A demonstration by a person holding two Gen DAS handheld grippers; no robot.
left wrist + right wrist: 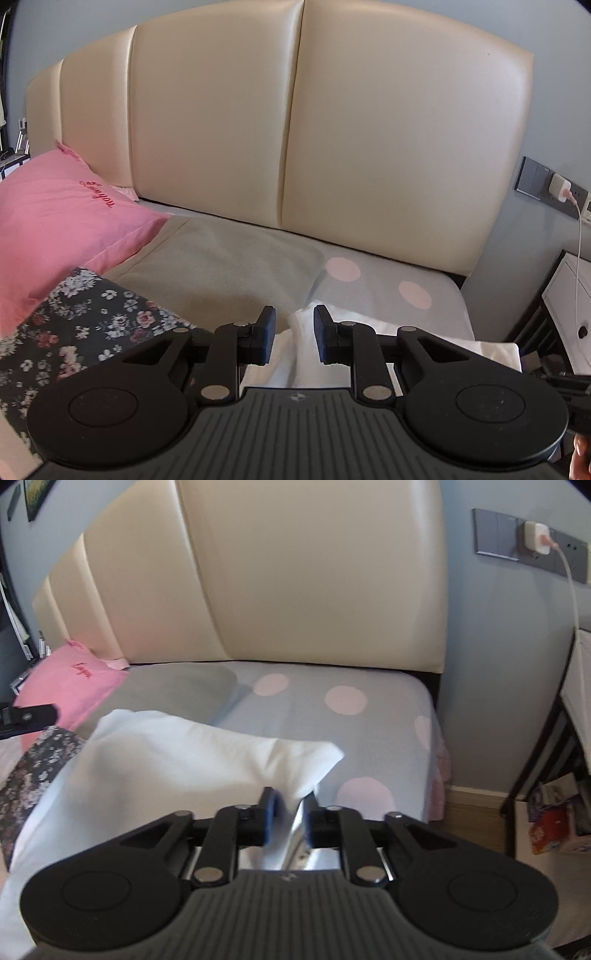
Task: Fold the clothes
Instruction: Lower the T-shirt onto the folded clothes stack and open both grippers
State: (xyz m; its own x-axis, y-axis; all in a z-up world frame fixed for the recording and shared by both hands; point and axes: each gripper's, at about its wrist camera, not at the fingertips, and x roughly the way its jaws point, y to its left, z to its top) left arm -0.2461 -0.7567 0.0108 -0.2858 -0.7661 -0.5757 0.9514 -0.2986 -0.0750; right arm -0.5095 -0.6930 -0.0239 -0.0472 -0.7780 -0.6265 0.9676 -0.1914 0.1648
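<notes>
- The left gripper [294, 334] stood partly open, white garment [314, 354] between its pads, contact unclear.
- The right gripper [288, 818] pinched the garment's corner near the bed's [369, 738] right edge.
- The polka-dot sheet ahead lay bare.

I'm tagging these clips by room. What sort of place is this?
A bedroom, most likely: a padded cream headboard, a pink pillow and a polka-dot bedsheet.

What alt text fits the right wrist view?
The right gripper has white cloth between its parted fingers, over a grey sheet with pink dots. A cream headboard stands behind, a pink pillow at left.
</notes>
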